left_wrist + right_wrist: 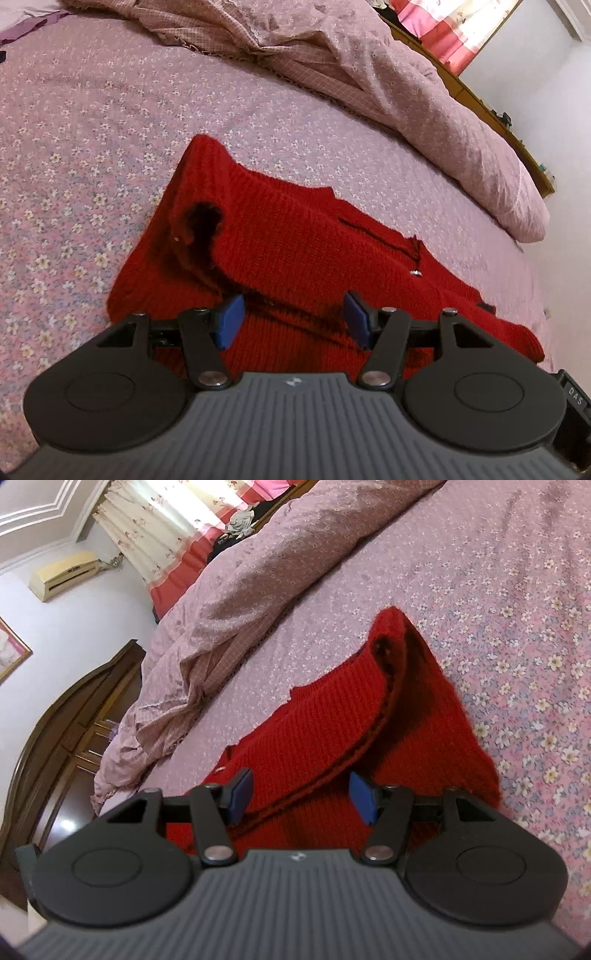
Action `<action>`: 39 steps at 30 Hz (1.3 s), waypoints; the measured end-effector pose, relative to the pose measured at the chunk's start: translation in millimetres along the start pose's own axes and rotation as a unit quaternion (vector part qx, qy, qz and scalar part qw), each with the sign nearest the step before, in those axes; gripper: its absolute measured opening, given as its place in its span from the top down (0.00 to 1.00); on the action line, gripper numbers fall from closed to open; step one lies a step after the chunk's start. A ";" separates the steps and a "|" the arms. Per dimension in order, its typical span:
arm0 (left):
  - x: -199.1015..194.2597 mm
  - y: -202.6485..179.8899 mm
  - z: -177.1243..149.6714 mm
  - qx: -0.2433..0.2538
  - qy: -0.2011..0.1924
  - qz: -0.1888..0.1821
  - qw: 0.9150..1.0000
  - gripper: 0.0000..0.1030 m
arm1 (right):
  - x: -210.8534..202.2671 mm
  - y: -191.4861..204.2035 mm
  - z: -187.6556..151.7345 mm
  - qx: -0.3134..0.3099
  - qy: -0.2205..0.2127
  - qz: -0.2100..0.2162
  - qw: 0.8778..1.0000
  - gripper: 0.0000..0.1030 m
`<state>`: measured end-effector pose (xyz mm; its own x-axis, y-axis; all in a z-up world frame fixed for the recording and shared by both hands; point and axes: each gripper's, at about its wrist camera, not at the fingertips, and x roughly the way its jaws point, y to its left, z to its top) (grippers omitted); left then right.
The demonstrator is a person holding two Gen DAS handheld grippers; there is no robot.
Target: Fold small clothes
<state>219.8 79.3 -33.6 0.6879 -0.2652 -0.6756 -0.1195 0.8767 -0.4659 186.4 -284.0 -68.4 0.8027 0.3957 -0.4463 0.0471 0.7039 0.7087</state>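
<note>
A red knit sweater point(295, 240) lies on the floral bedspread point(92, 147), partly folded, with one layer lapped over another and a small metal snap point(416, 272) on its front. My left gripper point(293, 314) hovers over the sweater's near part, open, blue pads point(231, 317) wide apart and only flat knit below the gap. In the right wrist view the same sweater point(325, 720) shows a folded edge running diagonally. My right gripper point(302, 794) stands open over that edge, and its pads point(364, 797) press on nothing.
A crumpled pink duvet point(369, 74) is heaped along the far side of the bed, also visible as the duvet point(240, 590) in the right view. A dark wooden headboard point(74, 720) and a curtained window point(166, 535) stand beyond. Floral bedspread point(498, 590) surrounds the sweater.
</note>
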 end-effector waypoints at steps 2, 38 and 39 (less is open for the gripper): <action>1.7 -3.9 2.5 0.014 -0.009 0.002 1.000 0.49 | 2.7 1.4 1.7 -0.005 -0.004 0.002 1.000 0.43; 8.0 -40.4 43.4 0.187 -0.063 0.067 0.978 0.42 | 25.5 21.0 37.3 -0.124 -0.087 -0.091 0.984 0.42; 9.7 -36.1 40.1 0.186 -0.057 0.071 0.978 0.42 | 23.7 20.9 35.1 -0.135 -0.087 -0.100 0.982 0.42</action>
<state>259.5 61.1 -0.5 0.7619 -0.1028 -0.6395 0.0351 0.9924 -0.1177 227.4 -280.6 -45.0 0.8836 0.1436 -0.4456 0.0734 0.8975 0.4348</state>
